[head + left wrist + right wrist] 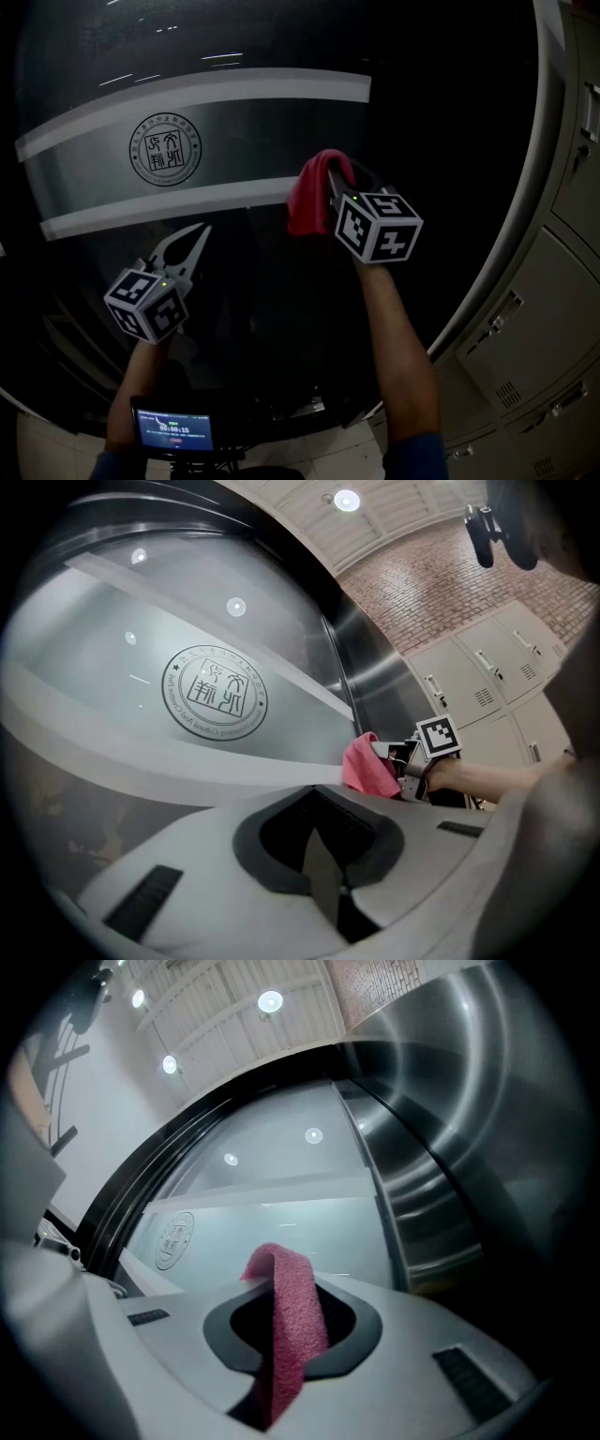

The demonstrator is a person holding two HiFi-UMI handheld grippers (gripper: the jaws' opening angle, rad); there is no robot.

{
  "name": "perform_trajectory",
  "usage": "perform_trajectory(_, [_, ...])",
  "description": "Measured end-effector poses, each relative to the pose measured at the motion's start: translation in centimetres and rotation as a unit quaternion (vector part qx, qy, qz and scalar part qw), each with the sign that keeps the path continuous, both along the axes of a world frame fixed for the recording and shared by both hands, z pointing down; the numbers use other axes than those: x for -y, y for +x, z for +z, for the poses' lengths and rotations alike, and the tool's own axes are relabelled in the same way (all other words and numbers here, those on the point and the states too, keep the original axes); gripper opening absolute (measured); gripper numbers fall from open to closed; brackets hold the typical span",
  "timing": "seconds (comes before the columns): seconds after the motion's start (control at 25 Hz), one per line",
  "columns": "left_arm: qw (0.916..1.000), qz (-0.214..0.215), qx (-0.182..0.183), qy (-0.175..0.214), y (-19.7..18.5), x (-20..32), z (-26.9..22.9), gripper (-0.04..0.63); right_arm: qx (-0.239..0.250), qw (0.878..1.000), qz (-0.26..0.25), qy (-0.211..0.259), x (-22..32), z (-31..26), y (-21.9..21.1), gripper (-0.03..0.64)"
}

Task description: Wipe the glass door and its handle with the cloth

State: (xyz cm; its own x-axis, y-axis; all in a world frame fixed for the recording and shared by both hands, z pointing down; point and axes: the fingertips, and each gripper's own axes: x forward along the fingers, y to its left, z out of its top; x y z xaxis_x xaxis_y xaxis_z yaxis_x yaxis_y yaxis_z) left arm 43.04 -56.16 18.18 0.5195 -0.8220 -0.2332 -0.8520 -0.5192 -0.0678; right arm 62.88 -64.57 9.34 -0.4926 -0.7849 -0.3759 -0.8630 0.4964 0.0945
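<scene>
The dark glass door point(234, 122) carries two frosted stripes and a round seal point(165, 149). A red cloth point(309, 192) hangs from my right gripper point(330, 184), which is shut on it at the right end of the lower stripe; I cannot tell whether it touches the glass. The right gripper view shows the cloth point(291, 1326) folded over between the jaws, with the glass point(281, 1204) beyond. My left gripper point(199, 230) is lower left, shut on nothing, and points at the glass. From the left gripper view the cloth point(367, 766) shows beside the seal point(214, 691). No handle is clearly visible.
A brushed steel door frame point(422, 1176) runs along the right side of the glass. Grey lockers point(553, 309) stand further right. A small lit screen point(173, 429) sits low in the head view, at the person's chest.
</scene>
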Motion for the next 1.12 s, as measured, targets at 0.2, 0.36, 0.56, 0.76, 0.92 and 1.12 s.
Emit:
perform_trajectory(0.2, [0.9999,-0.013,-0.003,-0.005,-2.4,-1.3,1.2,0.011,-0.019,0.998,-0.059,0.022,-3.5,1.5,-7.1,0.032])
perform_trajectory(0.36, [0.9992,-0.038,0.007,0.009,-6.0,-3.2,2.0,0.011,-0.026,0.994,-0.105,0.03,-6.4,3.8,-14.6,0.032])
perform_trajectory(0.56, [0.9932,-0.11,0.029,0.025,-13.5,-7.0,2.9,0.011,-0.011,0.985,-0.171,0.023,-9.6,7.8,-26.7,0.032])
perform_trajectory(0.76, [0.9888,-0.144,0.038,0.011,-20.2,-9.5,4.9,0.011,-0.002,0.973,-0.229,-0.006,-12.1,11.4,-37.6,0.032])
perform_trajectory(0.92, [0.9835,-0.174,0.049,-0.004,-24.6,-11.0,7.0,0.011,-0.006,0.964,-0.265,-0.013,-13.9,12.5,-44.9,0.032])
perform_trajectory(1.12, [0.9803,-0.195,0.026,-0.018,-28.8,-11.7,9.0,0.011,-0.018,0.959,-0.282,-0.025,-14.4,13.8,-50.1,0.032])
